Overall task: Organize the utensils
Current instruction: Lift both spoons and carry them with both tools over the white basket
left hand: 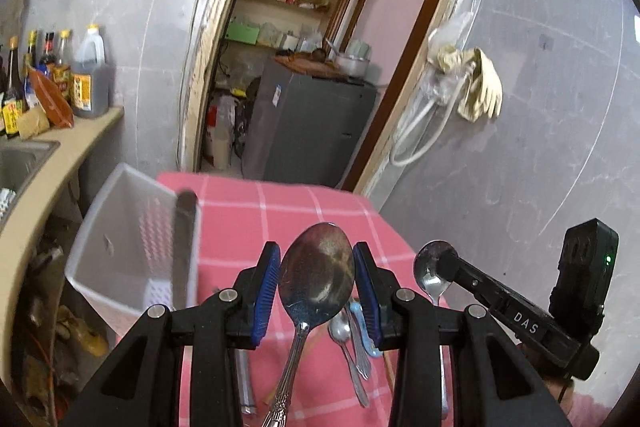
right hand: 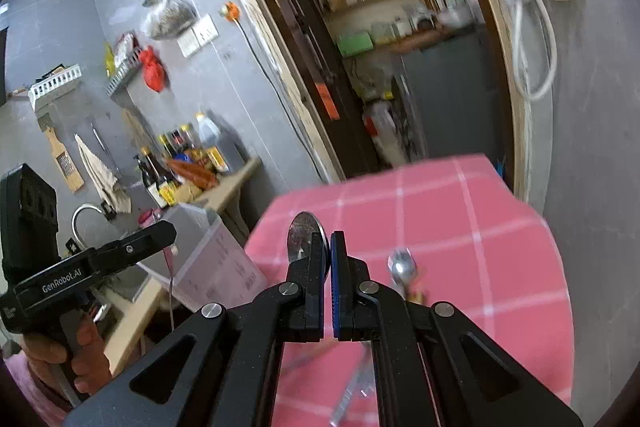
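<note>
My left gripper point(left hand: 316, 291) is squeezing a big spoon point(left hand: 316, 277) by the sides of its bowl. The bowl sits up between my blue pads point(left hand: 267, 291), and the long handle hangs down toward me. My right gripper point(right hand: 330, 267) is pinched tight on a smaller spoon point(right hand: 303, 233). Its bowl pokes up past my fingertips, and its handle runs back toward me too. The white plastic bin point(left hand: 120, 251) stands on the left edge of the table, up ahead and to the left of my left gripper. So my left hand is the nearer one to it, and the right one has to cross over. I think each spoon must tip up and go in handle first, or bowl first, along its long way. A dark flat stick point(left hand: 185, 247) already leans inside the bin. More spoons and forks point(left hand: 352, 339) lie in a heap on the pink checked cloth point(left hand: 280, 211) under my grippers. Past the table is a grey wall, an open doorway with shelves, and a counter with bottles point(left hand: 48, 75) on the left.
</note>
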The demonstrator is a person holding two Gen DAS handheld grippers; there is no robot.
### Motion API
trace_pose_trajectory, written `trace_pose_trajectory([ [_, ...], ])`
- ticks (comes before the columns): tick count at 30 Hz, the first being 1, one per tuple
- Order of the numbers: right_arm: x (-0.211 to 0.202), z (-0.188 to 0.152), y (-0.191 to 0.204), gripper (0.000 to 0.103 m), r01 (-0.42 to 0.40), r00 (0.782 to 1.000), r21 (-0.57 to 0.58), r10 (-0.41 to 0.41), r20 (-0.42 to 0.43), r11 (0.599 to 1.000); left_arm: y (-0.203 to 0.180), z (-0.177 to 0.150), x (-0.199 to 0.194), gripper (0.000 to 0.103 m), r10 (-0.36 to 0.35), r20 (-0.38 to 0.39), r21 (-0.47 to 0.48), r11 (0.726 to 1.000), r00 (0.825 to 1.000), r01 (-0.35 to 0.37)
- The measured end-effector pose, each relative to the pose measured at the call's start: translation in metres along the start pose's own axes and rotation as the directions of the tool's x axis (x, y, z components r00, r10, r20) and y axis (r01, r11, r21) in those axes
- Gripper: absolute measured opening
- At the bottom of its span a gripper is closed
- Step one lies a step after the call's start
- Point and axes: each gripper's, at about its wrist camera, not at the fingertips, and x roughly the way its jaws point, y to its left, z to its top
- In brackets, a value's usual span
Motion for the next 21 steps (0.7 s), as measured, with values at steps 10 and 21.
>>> trace_pose_trajectory([
  [10,0.018,0.057,0.08,0.003,-0.014,0.979,-0.048,0.024,0.204,0.999,0.039,0.074,-0.033,0.035,0.053,0.136,0.022,0.998,0.989,-0.057],
  [21,0.084,0.06,0.145,0.003,0.037,0.952,-0.108,-0.003,0.305,0.993,0.094,0.094,-0.013,0.035,0.044,0.24,-0.077,0.997,0.97,-0.026],
])
